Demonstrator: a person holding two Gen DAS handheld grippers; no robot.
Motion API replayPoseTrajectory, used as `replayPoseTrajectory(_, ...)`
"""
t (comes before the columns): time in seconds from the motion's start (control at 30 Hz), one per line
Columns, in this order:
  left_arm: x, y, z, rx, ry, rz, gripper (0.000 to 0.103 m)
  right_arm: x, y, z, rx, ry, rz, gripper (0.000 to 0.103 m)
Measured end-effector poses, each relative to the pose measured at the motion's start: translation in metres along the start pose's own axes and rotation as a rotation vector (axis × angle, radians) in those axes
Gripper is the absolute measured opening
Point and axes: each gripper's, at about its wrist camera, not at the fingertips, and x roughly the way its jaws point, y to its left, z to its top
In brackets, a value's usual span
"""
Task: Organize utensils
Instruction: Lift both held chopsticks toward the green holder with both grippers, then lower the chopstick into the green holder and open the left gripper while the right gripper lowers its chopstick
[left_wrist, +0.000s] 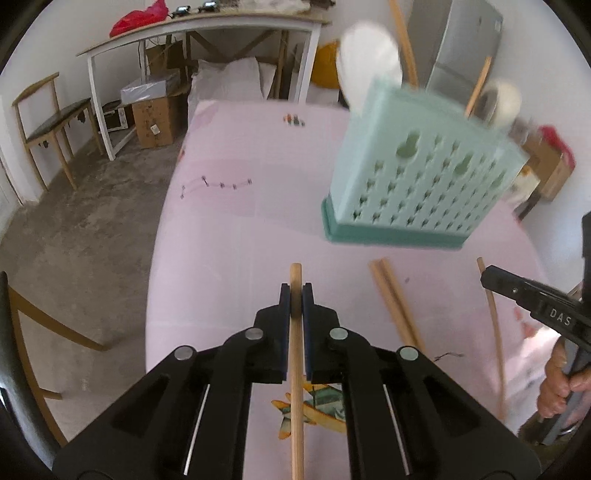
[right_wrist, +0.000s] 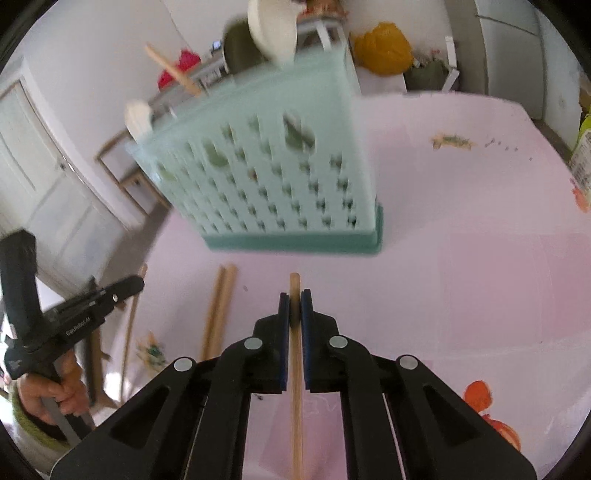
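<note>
My left gripper (left_wrist: 295, 291) is shut on a wooden chopstick (left_wrist: 296, 406) that runs straight between its blue pads, tip poking out ahead. My right gripper (right_wrist: 294, 299) is likewise shut on a second chopstick (right_wrist: 296, 406). A mint-green perforated utensil holder (left_wrist: 417, 177) (right_wrist: 266, 173) stands on the table ahead of both grippers, with white spoons (left_wrist: 369, 55) (right_wrist: 273, 26) and wooden handles sticking out of it. A pair of chopsticks (left_wrist: 395, 306) (right_wrist: 218, 310) lies on the cloth between the grippers, in front of the holder.
The table carries a pink printed cloth (left_wrist: 236, 229) (right_wrist: 461, 240). A wooden chair (left_wrist: 48, 125), a white desk (left_wrist: 207, 33) and cardboard boxes (left_wrist: 153, 118) stand beyond its left edge. A hand (left_wrist: 557, 387) grips the right tool; another hand (right_wrist: 51, 395) grips the left one.
</note>
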Motion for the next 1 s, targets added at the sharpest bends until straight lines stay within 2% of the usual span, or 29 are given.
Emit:
replayPoseTrajectory(0.23,-0.05,0.013,0.002,-0.069,-0.121,-0.095,0.005,-0.044,-0.007,0.013,0.047,-0.116,0.067,0.006)
replayPoseTrajectory(0.63,-0.132,0.01,0.034,-0.069,-0.32,-0.214,0.005,-0.094,-0.009,0.02,0.07,-0.238,0.119,0.006)
replayPoseTrajectory(0.9,-0.166,-0.013,0.088,-0.043,-0.465,-0.334,0.005,-0.112,-0.01,0.031,0.055,-0.292,0.14,0.006)
replayPoseTrajectory(1.0,-0.173,-0.027,0.113,-0.036,-0.546,-0.36,0.005,-0.116,-0.01,0.034,0.054,-0.305,0.148,0.006)
